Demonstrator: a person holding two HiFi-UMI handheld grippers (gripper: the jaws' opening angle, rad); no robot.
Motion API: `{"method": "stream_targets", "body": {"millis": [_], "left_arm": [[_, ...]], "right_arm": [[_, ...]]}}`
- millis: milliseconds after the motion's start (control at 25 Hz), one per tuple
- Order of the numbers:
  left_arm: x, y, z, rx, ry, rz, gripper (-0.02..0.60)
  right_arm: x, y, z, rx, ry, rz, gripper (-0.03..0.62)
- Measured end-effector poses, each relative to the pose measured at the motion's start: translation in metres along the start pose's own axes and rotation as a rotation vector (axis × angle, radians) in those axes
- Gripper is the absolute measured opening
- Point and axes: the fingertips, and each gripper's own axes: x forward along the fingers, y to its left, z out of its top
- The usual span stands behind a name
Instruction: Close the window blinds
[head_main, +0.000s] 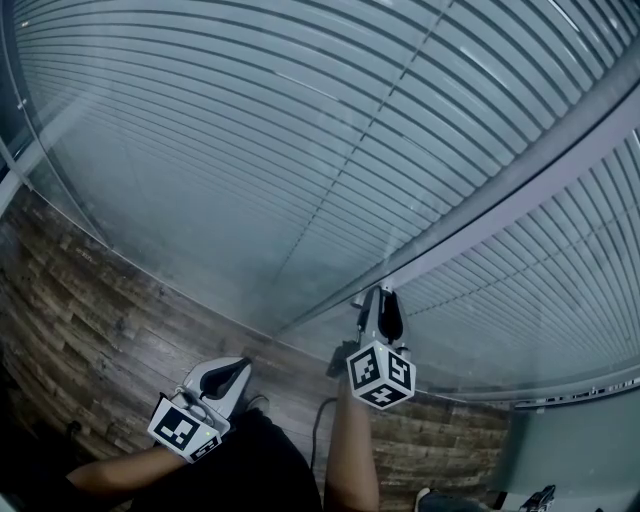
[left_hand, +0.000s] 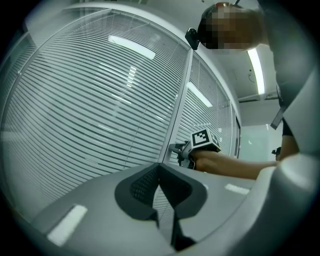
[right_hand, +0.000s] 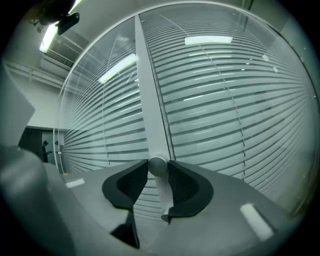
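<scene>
Nearest, the left gripper (head_main: 238, 370) hangs idle, jaws together on nothing. The right gripper (right_hand: 158, 174) clamps the round tilt knob (right_hand: 157, 164) on the frame post (right_hand: 149, 100). The blind slats (right_hand: 225, 115) behind the glass show thin dark gaps, so closing seems underway, unfinished.

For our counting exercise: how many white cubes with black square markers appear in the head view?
2. One white cube with black square markers rides the left gripper, lower left; the other rides the right gripper, centre, which grips a round grey knob. None seems hidden.
</scene>
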Motion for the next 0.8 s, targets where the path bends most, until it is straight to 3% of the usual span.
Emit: {"method": "stream_targets", "body": {"millis": [120, 400, 680, 800], "left_arm": [[0.001, 0.001, 0.0, 0.004, -0.003, -0.006, -0.002], [0.007, 0.0, -0.004, -0.011, 0.014, -0.027, -0.002], [0.005, -0.009, -0.004, 0.015, 0.002, -0.041, -0.002], [0.006, -0.012, -0.004, 0.017, 0.003, -0.043, -0.002]], "right_arm": [[0.0, 0.002, -0.001, -0.057, 0.001, 0.002, 0.133], [0.005, 0.009, -0.006, -0.519, 0.116, 0.008, 0.135], [0.002, 0.014, -0.008, -0.941, 0.151, -0.092, 0.13], [0.003, 0.014, -0.009, -1.072, 0.167, -0.11, 0.13]]}}
